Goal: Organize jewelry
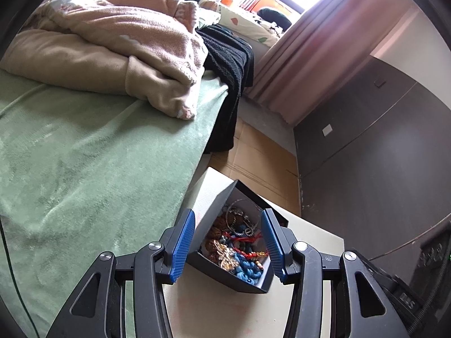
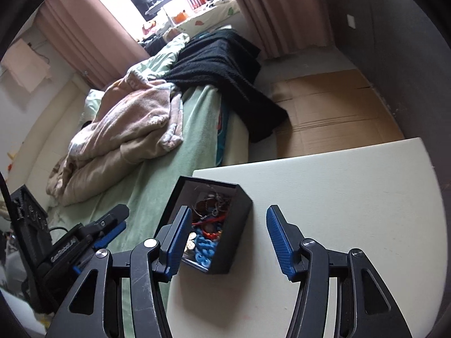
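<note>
A black open box (image 1: 210,219) full of mixed jewelry (image 1: 239,249) stands on a small white table (image 1: 318,233) beside the bed. It holds blue beads, red cord, brown beads and gold and silver pieces. My left gripper (image 1: 229,250) is open, its blue pads on either side of the box, above it. In the right wrist view the box (image 2: 238,225) sits at the table's (image 2: 352,197) left edge. My right gripper (image 2: 231,243) is open and empty, its left pad over the box. The left gripper's finger (image 2: 112,219) shows at the left.
A bed with a green sheet (image 1: 84,169), a heap of pink and beige blankets (image 1: 121,45) and a black blanket (image 1: 228,64) lies to the left. Cardboard (image 2: 332,112) covers the floor beyond the table. A dark cabinet (image 1: 380,155) stands on the right.
</note>
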Action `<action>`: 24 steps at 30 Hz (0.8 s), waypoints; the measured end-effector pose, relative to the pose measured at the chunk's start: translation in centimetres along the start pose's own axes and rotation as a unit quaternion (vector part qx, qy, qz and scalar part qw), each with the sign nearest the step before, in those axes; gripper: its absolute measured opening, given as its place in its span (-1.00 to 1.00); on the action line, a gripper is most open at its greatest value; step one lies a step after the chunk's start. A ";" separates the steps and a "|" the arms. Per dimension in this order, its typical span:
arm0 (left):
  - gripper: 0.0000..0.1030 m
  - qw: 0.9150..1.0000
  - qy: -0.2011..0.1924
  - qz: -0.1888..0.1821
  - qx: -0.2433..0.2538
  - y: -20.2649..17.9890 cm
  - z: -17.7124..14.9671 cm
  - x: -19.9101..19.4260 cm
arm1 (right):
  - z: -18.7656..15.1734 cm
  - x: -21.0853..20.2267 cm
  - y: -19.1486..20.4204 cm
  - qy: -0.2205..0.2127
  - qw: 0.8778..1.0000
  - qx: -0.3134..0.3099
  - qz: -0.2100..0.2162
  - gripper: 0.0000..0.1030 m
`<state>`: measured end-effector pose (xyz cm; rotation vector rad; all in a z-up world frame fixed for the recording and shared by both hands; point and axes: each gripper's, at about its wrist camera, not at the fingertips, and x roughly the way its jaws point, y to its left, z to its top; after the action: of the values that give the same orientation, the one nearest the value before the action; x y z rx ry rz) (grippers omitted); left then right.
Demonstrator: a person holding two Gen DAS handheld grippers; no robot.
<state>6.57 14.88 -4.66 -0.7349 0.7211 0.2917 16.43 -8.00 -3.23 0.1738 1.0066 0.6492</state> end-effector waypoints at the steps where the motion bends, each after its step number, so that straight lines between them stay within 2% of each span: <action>1: -0.03 1.000 0.000 0.001 0.002 -0.3 -0.2 -0.1 | -0.2 -0.6 -0.2 -0.004 1.000 0.003 0.002 0.08; 2: -0.02 1.000 -0.002 0.002 0.006 -0.6 -0.3 -0.3 | -0.7 -1.5 -0.7 -0.010 1.000 0.008 0.004 0.08; 4: 0.14 1.000 -0.004 0.002 0.017 -1.3 -0.8 -0.6 | -1.2 -2.8 -1.3 -0.018 1.000 0.015 -0.001 0.09; 6: 0.41 0.999 -0.013 0.004 0.031 -2.2 -1.4 -1.1 | -1.6 -3.9 -1.9 -0.025 0.999 0.022 -0.006 0.09; 8: 0.50 0.999 -0.019 0.008 0.045 -3.0 -2.0 -1.5 | -1.9 -4.9 -2.4 -0.032 0.999 0.030 -0.003 0.10; 11: 0.58 0.997 -0.024 0.014 0.072 -4.4 -3.0 -2.1 | -2.8 -5.8 -2.9 -0.038 0.998 0.039 -0.009 0.36; 16: 0.66 0.993 -0.041 0.035 0.108 -6.0 -4.6 -3.0 | -4.7 -8.0 -4.0 -0.047 0.997 0.041 -0.039 0.39; 18: 0.80 0.990 -0.055 0.050 0.120 -6.5 -5.4 -3.4 | -5.4 -9.2 -4.4 -0.056 0.996 0.039 -0.056 0.41; 19: 0.81 0.989 -0.056 0.051 0.125 -6.7 -5.8 -3.5 | -5.8 -9.9 -4.7 -0.061 0.995 0.042 -0.066 0.44; 21: 0.82 0.989 -0.056 0.045 0.133 -7.1 -6.3 -3.7 | -7.1 -11.3 -5.3 -0.077 0.992 0.055 -0.082 0.64; 24: 0.84 0.985 -0.063 0.044 0.157 -8.0 -7.7 -4.3 | -8.0 -12.2 -5.5 -0.074 0.991 0.053 -0.098 0.67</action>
<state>3.49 3.77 -1.59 -0.3827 0.6618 0.2942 7.64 -20.73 -0.99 0.2098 0.9013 0.3981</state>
